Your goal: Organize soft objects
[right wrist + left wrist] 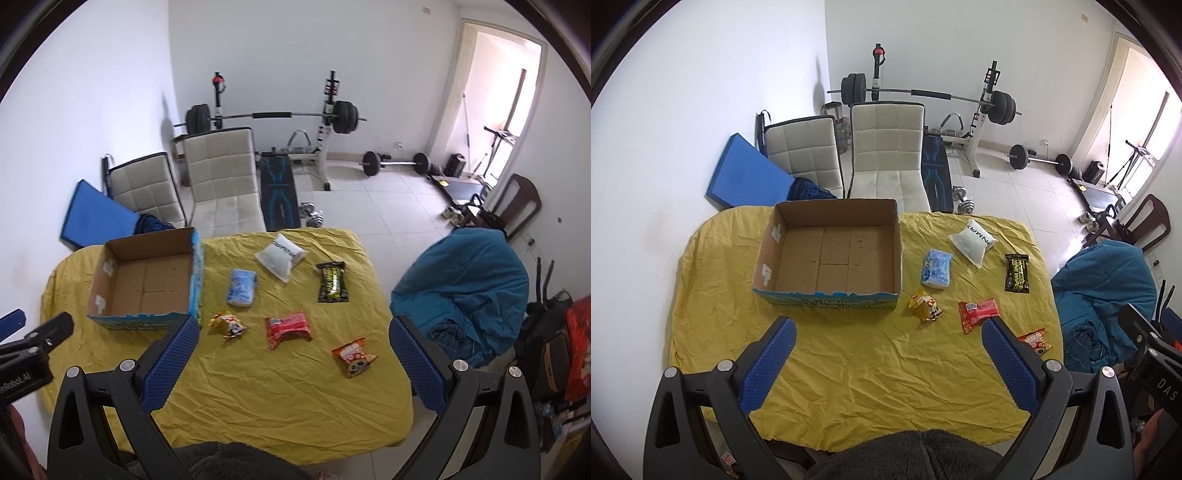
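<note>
Yellow cloth covers the surface (258, 398); six soft packets lie loose on it, right of the empty cardboard box (831, 254). Opening step, judging by the box (nothing packed yet). Left gripper (886, 354) and right gripper (291, 354) hover with fingers spread wide, holding nothing. The orange snack packet (354, 356) lies nearest, between the right fingers yet apart; next move calls for descent onto it.
</note>
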`<state>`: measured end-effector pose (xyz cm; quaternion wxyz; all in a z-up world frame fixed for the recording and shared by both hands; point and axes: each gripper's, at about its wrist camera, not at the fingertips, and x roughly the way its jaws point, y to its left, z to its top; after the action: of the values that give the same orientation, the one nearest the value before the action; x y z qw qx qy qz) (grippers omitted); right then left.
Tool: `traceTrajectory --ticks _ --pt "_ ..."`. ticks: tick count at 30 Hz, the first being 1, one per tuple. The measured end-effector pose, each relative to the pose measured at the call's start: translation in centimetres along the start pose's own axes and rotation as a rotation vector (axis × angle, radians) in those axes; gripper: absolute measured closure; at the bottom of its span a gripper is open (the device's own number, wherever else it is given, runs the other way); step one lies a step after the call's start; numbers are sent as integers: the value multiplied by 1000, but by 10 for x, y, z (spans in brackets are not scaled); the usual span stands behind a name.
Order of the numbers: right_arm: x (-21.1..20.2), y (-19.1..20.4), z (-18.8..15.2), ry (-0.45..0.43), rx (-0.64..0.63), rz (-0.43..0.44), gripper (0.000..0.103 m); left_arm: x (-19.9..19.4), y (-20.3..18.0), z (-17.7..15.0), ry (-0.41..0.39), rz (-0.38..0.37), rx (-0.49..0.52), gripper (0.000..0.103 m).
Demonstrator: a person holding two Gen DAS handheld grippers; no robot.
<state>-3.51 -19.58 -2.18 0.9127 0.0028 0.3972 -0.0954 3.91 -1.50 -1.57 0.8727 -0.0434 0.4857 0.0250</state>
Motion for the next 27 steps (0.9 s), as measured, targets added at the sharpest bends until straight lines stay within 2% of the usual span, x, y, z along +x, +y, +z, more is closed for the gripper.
traceTrajectory --ticks 5,11,13,15,17,20,24,27 --pt "50 -51 2 91 77 -78 0 49 -27 13 53 -7 37 0" --pt "157 -118 -12 289 129 -127 0 138 -68 17 182 25 124 0" --pt "201 -136 -25 362 129 -133 0 177 -81 15 256 23 137 0" --pt "249 -146 -38 449 108 -135 0 212 -92 11 311 47 160 0" --pt "296 -155 -55 537 98 -89 0 238 -104 7 354 40 183 0" --pt "342 -154 -79 627 50 -57 0 279 -125 -5 416 49 234 0" --pt "393 -148 -112 728 -5 -48 0 321 -150 -24 502 49 283 0" --pt "419 -150 -129 758 5 -24 0 339 -173 -34 504 35 356 0"
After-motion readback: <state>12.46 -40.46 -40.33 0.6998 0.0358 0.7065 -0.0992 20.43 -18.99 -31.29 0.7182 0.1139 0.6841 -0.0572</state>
